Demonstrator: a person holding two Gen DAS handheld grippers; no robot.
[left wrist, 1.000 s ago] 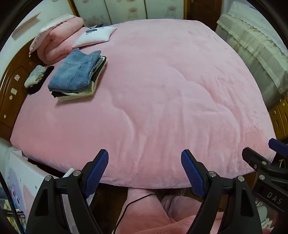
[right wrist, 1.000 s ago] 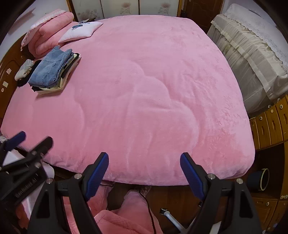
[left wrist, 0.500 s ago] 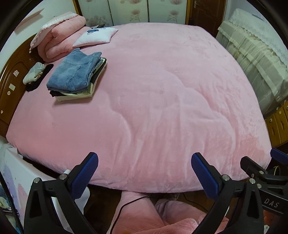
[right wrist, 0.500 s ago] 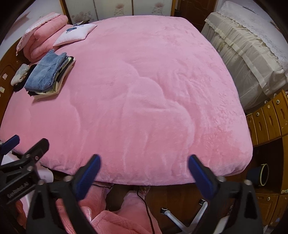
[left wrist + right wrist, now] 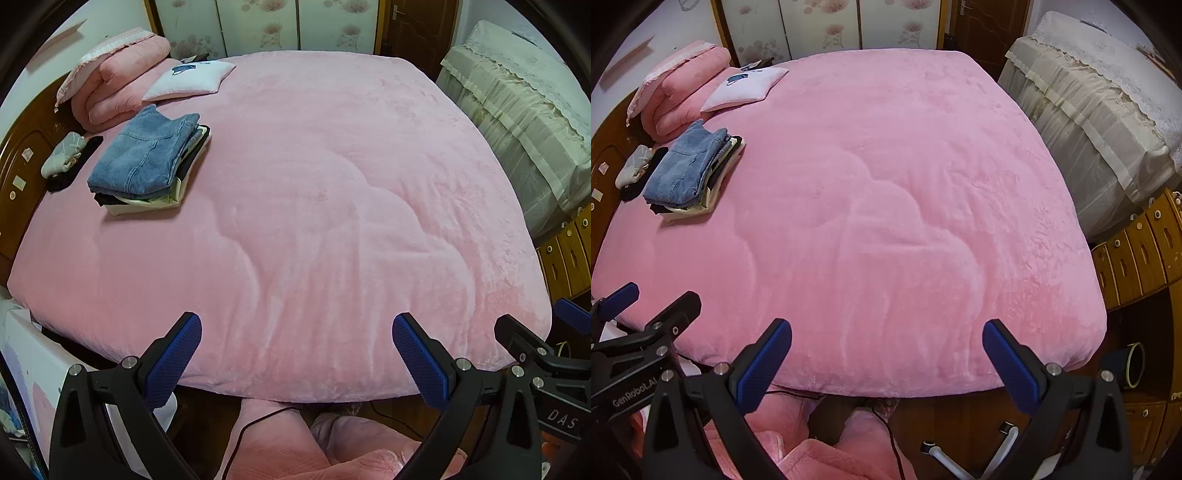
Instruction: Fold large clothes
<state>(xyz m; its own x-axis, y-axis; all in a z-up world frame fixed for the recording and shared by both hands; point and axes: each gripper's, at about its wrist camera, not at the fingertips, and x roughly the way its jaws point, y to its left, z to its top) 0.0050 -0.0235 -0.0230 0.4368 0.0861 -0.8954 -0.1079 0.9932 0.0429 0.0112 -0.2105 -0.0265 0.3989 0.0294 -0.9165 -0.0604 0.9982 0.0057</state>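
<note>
A stack of folded clothes with blue jeans on top lies at the far left of the pink bed; it also shows in the right wrist view. My left gripper is open and empty, held over the bed's near edge. My right gripper is open and empty too, just to its right. Each gripper shows at the edge of the other's view: the right one and the left one. Pink fleece clothing lies below the grippers, off the bed.
A folded pink quilt and a white pillow sit at the headboard end. A small grey bundle lies by the wooden headboard. A cloth-covered piece of furniture and wooden drawers stand to the right.
Both grippers have opened wider. Both have lifted and drawn back a little, so more of the bed and the far wall shows.
</note>
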